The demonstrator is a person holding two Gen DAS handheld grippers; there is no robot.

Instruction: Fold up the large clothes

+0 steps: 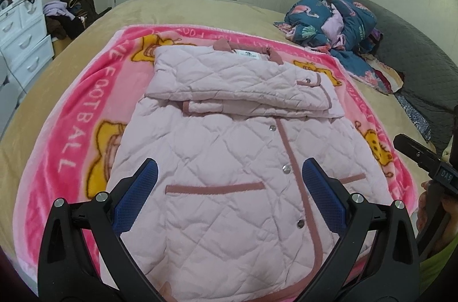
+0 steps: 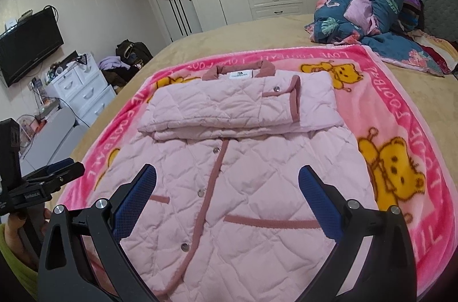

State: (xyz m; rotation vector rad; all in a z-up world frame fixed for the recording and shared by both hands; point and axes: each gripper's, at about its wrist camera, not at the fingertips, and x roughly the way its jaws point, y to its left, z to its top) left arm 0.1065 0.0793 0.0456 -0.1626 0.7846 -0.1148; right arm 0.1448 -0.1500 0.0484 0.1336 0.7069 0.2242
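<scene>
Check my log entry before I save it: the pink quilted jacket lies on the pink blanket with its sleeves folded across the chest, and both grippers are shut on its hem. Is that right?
Not quite. Both the left gripper and the right gripper are open above the jacket's lower half, gripping nothing, as each wrist view shows. The rest holds: sleeves folded across the chest, jacket on the pink blanket.

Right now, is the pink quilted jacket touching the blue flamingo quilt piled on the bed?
Apart. The right wrist view shows the pink quilted jacket lying on the pink blanket, with blanket border between it and the blue flamingo quilt.
</scene>
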